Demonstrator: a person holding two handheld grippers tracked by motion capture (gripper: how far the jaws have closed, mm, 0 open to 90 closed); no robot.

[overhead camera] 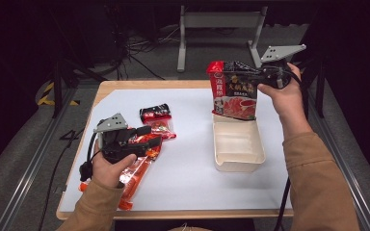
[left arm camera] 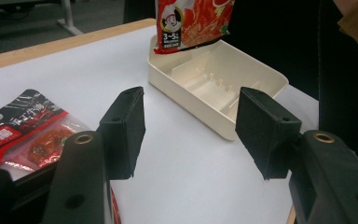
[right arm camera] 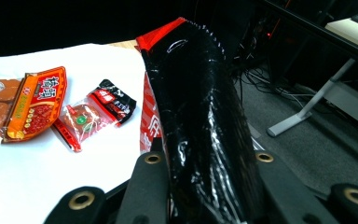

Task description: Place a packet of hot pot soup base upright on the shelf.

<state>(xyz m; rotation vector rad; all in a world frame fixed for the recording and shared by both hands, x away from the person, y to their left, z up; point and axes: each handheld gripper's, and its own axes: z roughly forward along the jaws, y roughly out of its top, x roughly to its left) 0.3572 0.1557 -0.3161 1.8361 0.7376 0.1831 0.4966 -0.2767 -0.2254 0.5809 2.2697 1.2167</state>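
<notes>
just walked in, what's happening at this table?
A person works with a gripper in each hand. The right gripper is shut on the top of a big red-and-black food pouch and holds it upright above the far end of an empty cream tray, apparently to put it in. The left gripper hangs with open jaws over the white table, holding nothing, just above an orange packet. A smaller red-and-black sachet lies nearby.
</notes>
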